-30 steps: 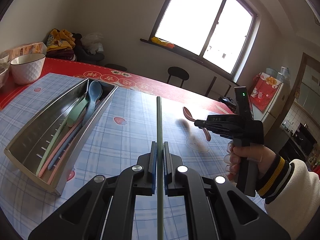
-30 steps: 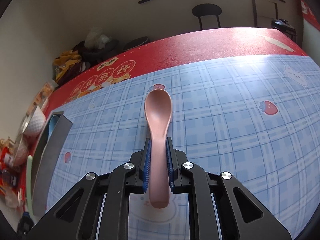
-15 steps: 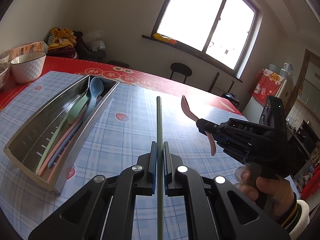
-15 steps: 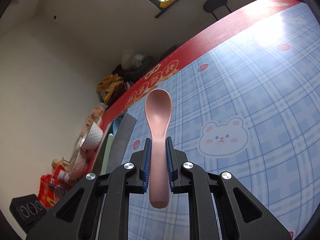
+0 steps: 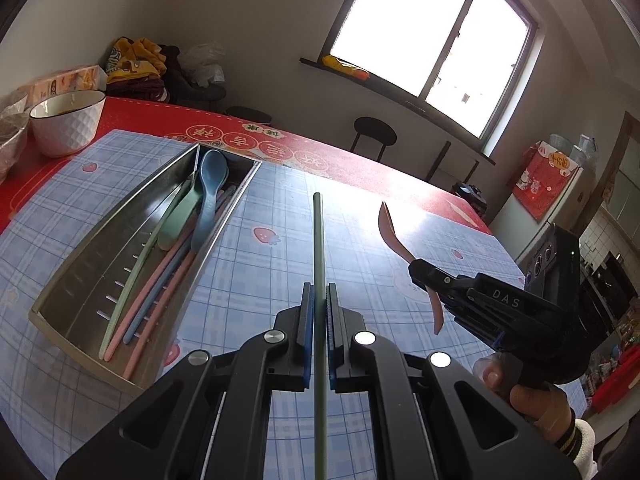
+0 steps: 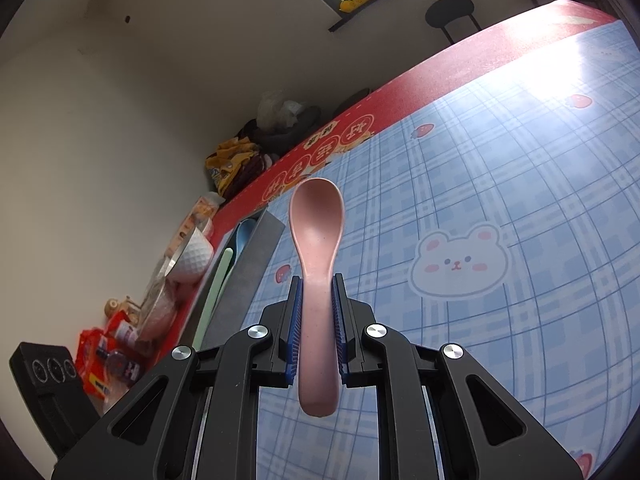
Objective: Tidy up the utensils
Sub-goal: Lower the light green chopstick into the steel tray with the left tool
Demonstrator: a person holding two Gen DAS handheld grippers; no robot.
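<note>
My left gripper (image 5: pixel 318 300) is shut on a thin green chopstick (image 5: pixel 319 248) that points forward over the blue checked tablecloth. To its left lies a steel utensil tray (image 5: pixel 80 280) with a blue spoon (image 5: pixel 210 192), a green spoon and pink, green and blue chopsticks in it. My right gripper (image 6: pixel 317 288) is shut on the handle of a pink spoon (image 6: pixel 316 224), bowl facing up, held above the cloth. In the left wrist view the right gripper (image 5: pixel 430 280) and pink spoon (image 5: pixel 394 236) hang to the right of the chopstick. The tray (image 6: pixel 244 276) shows left of the spoon.
A white bowl (image 5: pixel 66 120) and clutter sit at the far left on the red table edge (image 5: pixel 360 164). A black stool (image 5: pixel 374 132) stands by the window. A hand and sleeve (image 5: pixel 536 400) hold the right gripper. A bear print (image 6: pixel 456 264) marks the cloth.
The right gripper swung left towards the tray with the pink spoon, and now points at it. The left gripper shifted slightly with the green chopstick, so the tray looks nearer.
</note>
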